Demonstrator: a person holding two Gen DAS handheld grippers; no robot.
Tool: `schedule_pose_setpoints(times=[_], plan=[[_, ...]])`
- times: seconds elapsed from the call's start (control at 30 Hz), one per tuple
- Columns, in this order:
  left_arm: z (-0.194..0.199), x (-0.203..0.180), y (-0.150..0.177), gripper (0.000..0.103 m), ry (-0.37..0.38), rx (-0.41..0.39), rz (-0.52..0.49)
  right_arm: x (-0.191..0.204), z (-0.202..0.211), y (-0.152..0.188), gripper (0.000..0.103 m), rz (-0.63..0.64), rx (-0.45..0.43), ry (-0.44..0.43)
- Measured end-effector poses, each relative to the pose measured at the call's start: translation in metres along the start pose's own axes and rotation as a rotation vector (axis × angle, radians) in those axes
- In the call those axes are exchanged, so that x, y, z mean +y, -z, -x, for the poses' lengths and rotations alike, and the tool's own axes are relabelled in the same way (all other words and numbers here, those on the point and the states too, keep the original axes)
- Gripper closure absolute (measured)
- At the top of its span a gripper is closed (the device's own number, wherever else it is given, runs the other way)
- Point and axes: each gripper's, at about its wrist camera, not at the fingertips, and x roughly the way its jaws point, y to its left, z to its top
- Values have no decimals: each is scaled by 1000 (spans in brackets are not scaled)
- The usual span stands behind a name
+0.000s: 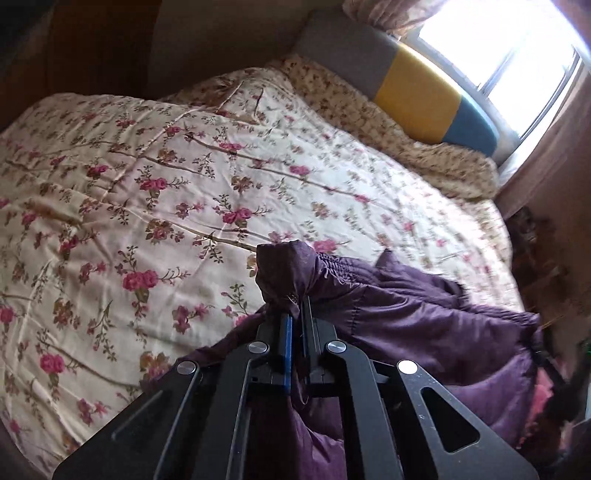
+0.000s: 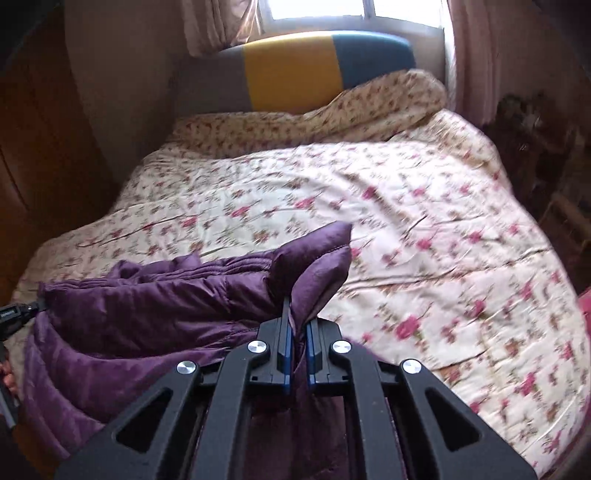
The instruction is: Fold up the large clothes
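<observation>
A large purple quilted jacket (image 1: 417, 321) hangs between my two grippers over the near part of the bed. My left gripper (image 1: 297, 314) is shut on one bunched corner of it, which sticks up past the fingertips. In the right wrist view the jacket (image 2: 140, 306) spreads to the left, and my right gripper (image 2: 298, 325) is shut on another folded corner that stands up between the jaws. The left gripper's tip (image 2: 18, 314) shows at the far left edge of that view, at the jacket's other end.
The bed carries a cream floral quilt (image 1: 166, 184), also shown in the right wrist view (image 2: 424, 240). A grey, yellow and blue headboard (image 2: 314, 70) stands under a bright window (image 2: 332, 7) with pink curtains. A wooden wardrobe (image 2: 33, 129) stands left. Dark clutter (image 2: 535, 155) lies right.
</observation>
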Motion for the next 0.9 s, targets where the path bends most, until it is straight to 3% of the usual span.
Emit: schedule_pose_setpoints(times=[0.13, 0.27, 0.53, 0.9], plan=[[-23, -8, 5, 99, -80, 10, -60, 2, -24, 6, 98, 16, 12, 79], [-39, -6, 15, 99, -111, 7, -93, 1, -49, 16, 98, 27, 47, 111], [-53, -4, 29, 99, -120, -50, -103, 2, -92, 33, 97, 39, 104, 145], [-54, -5, 32, 97, -121, -72, -87, -2, -96, 37, 97, 34, 100, 143]])
